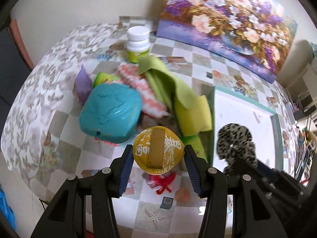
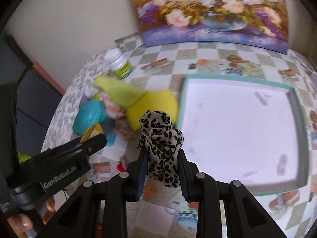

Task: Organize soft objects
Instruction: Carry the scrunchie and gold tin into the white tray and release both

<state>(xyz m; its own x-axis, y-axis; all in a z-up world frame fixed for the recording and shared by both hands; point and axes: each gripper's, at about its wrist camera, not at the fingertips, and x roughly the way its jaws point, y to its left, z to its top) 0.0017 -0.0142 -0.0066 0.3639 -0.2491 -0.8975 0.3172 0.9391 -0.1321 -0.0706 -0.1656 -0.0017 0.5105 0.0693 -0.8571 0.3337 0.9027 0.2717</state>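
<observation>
**Both grippers loaded above the checked table**

The table (image 1: 178,59) carries a checked, printed cloth; a floral painting (image 1: 227,19) leans on the wall behind. Motion blur softens the pile at left: a teal box (image 1: 111,111), green cloth (image 1: 164,79), yellow sponge (image 1: 192,115) and a pink-and-white item (image 1: 142,91) whose nature cannot be determined. A white bottle (image 1: 138,43) stands behind the pile.

The left gripper (image 1: 158,164) is part-open, pads pressing both sides of a round gold-lidded cup (image 1: 157,148); a red object (image 1: 164,182) below is mostly hidden.

The right gripper (image 2: 162,168) pinches a leopard-print scrunchie (image 2: 160,138), held beside the white tray (image 2: 237,129), near its teal rim.
</observation>
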